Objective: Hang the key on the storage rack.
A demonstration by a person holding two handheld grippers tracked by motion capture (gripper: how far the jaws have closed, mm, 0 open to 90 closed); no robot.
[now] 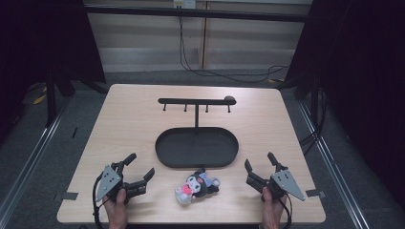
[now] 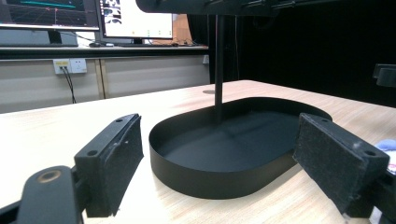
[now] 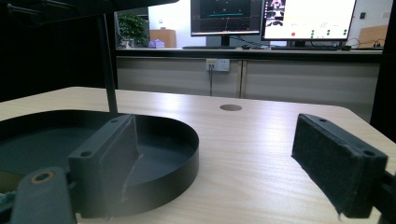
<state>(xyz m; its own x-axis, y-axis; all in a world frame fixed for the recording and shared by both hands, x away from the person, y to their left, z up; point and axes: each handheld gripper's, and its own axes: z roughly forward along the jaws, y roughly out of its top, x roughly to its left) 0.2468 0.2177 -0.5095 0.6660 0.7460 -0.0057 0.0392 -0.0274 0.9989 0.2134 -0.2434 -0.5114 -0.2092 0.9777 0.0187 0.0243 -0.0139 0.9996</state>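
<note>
Both grippers rest wide open at the near edge, plush toy on the table between them.

The left gripper (image 1: pixel 140 167) sits near the near-left corner of the table (image 1: pixel 124 114) and the right gripper (image 1: pixel 260 164) near the near-right corner, jaws of each spread apart on nothing; bare wood lies left, right and far of the stand; the plush toy (image 1: pixel 197 187) lies between the grippers, apart from both, just near of the black oval tray (image 1: pixel 197 147); the tray holds nothing but its post, which carries the hook bar (image 1: pixel 196 101).
</note>
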